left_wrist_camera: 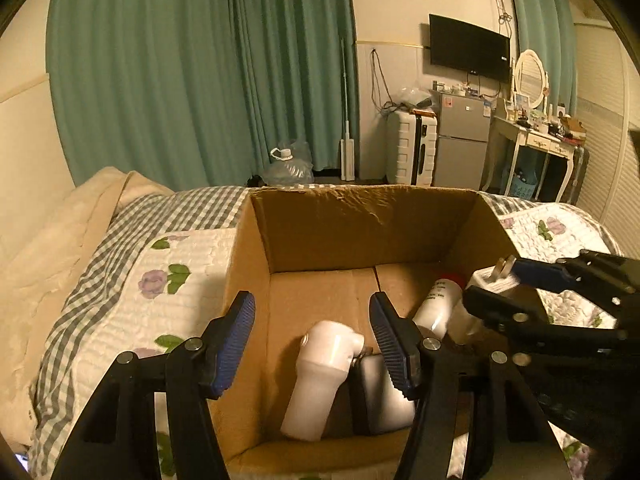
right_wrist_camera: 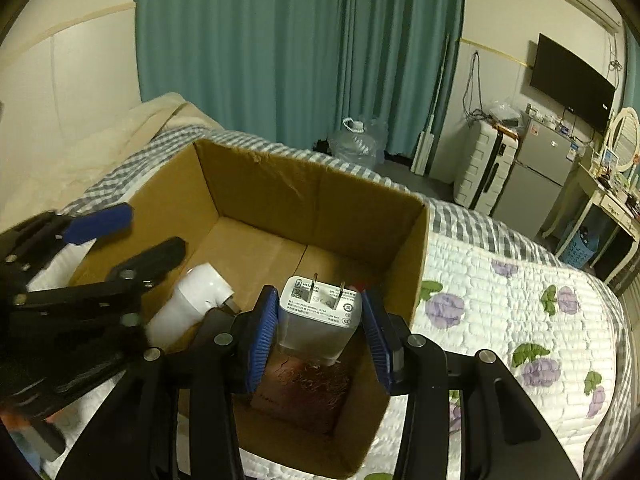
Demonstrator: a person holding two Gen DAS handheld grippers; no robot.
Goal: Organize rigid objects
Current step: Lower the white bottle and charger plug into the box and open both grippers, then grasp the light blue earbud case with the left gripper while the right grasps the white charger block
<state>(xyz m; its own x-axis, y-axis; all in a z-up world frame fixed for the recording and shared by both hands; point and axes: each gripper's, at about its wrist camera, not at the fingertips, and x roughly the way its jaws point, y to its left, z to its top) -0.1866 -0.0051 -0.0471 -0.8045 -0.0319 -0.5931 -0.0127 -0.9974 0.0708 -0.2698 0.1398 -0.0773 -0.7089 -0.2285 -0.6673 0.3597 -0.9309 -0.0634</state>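
An open cardboard box (left_wrist_camera: 312, 224) (right_wrist_camera: 260, 184) stands on the bed. Inside lie a white angled plastic piece (left_wrist_camera: 320, 376) (right_wrist_camera: 188, 304), a white bottle with a red cap (left_wrist_camera: 436, 304) and a grey flat object (left_wrist_camera: 380, 384). My left gripper (left_wrist_camera: 312, 344) is open and empty, above the box's near side over the white piece. My right gripper (right_wrist_camera: 320, 332) is shut on a white charger plug (right_wrist_camera: 318, 316), prongs up, held above the box's right part. The charger also shows in the left wrist view (left_wrist_camera: 492, 280), with the right gripper (left_wrist_camera: 504, 284).
The bed has a floral quilt (right_wrist_camera: 520, 300) and checked sheet (left_wrist_camera: 192, 208). Beyond it are teal curtains (left_wrist_camera: 200, 72), a water jug (left_wrist_camera: 288, 164), a white suitcase (left_wrist_camera: 412, 148), a small fridge (left_wrist_camera: 460, 140) and a dressing table (left_wrist_camera: 536, 140).
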